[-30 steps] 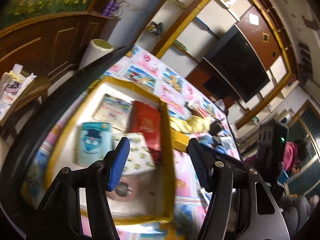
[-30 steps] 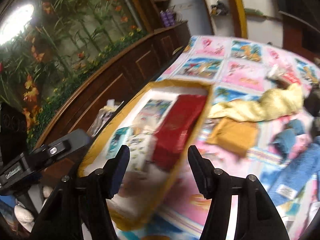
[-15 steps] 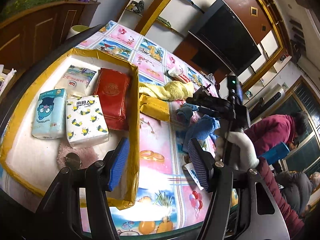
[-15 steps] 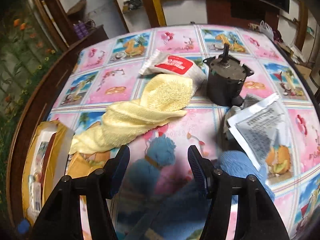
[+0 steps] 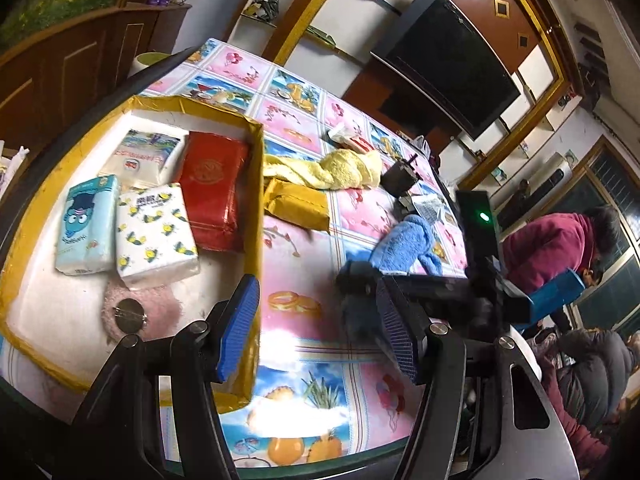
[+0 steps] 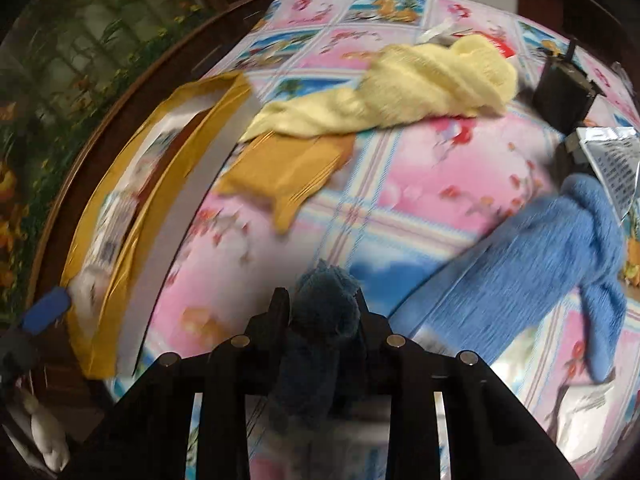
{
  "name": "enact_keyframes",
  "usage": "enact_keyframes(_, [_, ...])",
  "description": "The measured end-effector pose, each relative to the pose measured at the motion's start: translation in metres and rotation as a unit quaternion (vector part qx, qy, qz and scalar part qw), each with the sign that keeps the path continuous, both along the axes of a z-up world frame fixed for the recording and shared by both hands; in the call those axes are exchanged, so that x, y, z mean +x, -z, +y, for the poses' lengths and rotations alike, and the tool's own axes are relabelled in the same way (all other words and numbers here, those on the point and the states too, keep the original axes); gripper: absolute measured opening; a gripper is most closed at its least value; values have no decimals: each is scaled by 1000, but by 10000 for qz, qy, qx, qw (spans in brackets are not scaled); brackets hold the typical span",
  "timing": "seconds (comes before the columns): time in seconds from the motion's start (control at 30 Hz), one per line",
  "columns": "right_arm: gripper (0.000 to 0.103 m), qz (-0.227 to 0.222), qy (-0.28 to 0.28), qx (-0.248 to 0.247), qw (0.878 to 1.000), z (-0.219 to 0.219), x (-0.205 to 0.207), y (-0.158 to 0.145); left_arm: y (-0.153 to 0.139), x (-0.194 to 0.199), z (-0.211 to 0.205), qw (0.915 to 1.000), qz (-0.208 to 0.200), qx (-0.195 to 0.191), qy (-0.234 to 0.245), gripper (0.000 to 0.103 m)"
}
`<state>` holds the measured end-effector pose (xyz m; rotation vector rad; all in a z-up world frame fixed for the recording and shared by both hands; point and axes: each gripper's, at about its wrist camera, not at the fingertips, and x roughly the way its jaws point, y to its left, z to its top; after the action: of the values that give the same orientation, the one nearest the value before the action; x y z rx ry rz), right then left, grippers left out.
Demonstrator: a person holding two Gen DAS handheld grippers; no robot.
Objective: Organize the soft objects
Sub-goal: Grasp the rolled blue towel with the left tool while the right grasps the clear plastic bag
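Left wrist view: the left gripper (image 5: 318, 328) hangs with its jaws apart and nothing between them, over the near edge of the table (image 5: 304, 248) beside the tray's right wall. Only this view shows the inside of the yellow-rimmed tray (image 5: 256, 200): a light blue tissue pack (image 5: 86, 226), a white tissue pack with bees (image 5: 154, 234), a red pack (image 5: 212, 192), a pale pack (image 5: 148, 154) at the far end, and a pink fluffy pad (image 5: 140, 312) with a round metal disc on it near the tray's near edge. It also shows the right gripper from outside, a dark shape low over the table; people sit beyond the table's right edge.

Right wrist view: the right gripper (image 6: 322, 312) has its jaws just closed in, and a dark blue fluffy piece (image 6: 324, 300) sits pinched between the fingers (image 6: 278, 312), just above the tablecloth near the near edge. The piece looks plush, shaggy and rounded, darker than the towel beside it. The tray appears here only edge-on at the left; its contents are mostly hidden.

Around: a light blue towel (image 6: 560, 248) lies to the right of the held piece, a yellow towel (image 6: 420, 84) lies twisted toward the far edge, its end over a mustard folded cloth (image 6: 288, 168). A black box (image 6: 564, 92) and a printed foil packet (image 6: 616, 160) sit at the right edge. The picture is motion-blurred.
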<state>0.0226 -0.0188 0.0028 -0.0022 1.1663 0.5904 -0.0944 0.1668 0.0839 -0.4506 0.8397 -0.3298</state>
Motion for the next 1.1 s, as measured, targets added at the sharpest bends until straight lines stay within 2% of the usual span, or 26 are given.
enact_keyframes(0.07, [30,186,-147,516,9984,-11,-18,-4,0,-1,-6,9999,27,66,72,61])
enact_keyframes(0.13, [36,46,71,982,9951,-36,-28,-16,0,-2,-12,9998,55,135,134,61])
enact_keyframes(0.2, [60,-338,524,1096,9920,-70,-37,-27,1,-4,-19,9995,82,183,224,61])
enact_keyframes(0.23, [65,-479,760,1032,9906,-86,-41,-29,2,-4,-24,9993,98,212,287,61])
enact_keyframes(0.3, [67,-519,1027,950,9888,-109,-47,-27,5,-4,-36,9986,145,280,420,61])
enact_keyframes(0.4, [67,-352,1101,888,9893,-124,-56,-17,15,1,-61,9965,314,378,675,61])
enact_keyframes(0.6, [67,-194,895,681,9935,-99,-65,4,23,6,-88,9945,490,510,773,61])
enact_keyframes(0.67, [67,-524,730,357,9953,-80,-72,2,23,4,-88,9944,498,613,704,61])
enact_keyframes(0.73, [50,-769,600,71,9952,-67,-77,2,26,4,-87,9940,570,676,637,61])
enact_keyframes(0.77, [34,-844,543,-28,9949,-65,-79,3,28,5,-88,9935,611,731,627,61])
enact_keyframes(0.8, [30,-852,510,13,9951,-65,-80,4,30,7,-90,9928,642,796,630,61])
enact_keyframes(1.07, [30,-795,685,170,9943,-92,-87,5,62,30,-130,9805,763,1618,811,61])
enact_keyframes(1.1, [30,-778,712,190,9942,-96,-89,5,63,30,-135,9795,561,1755,815,61])
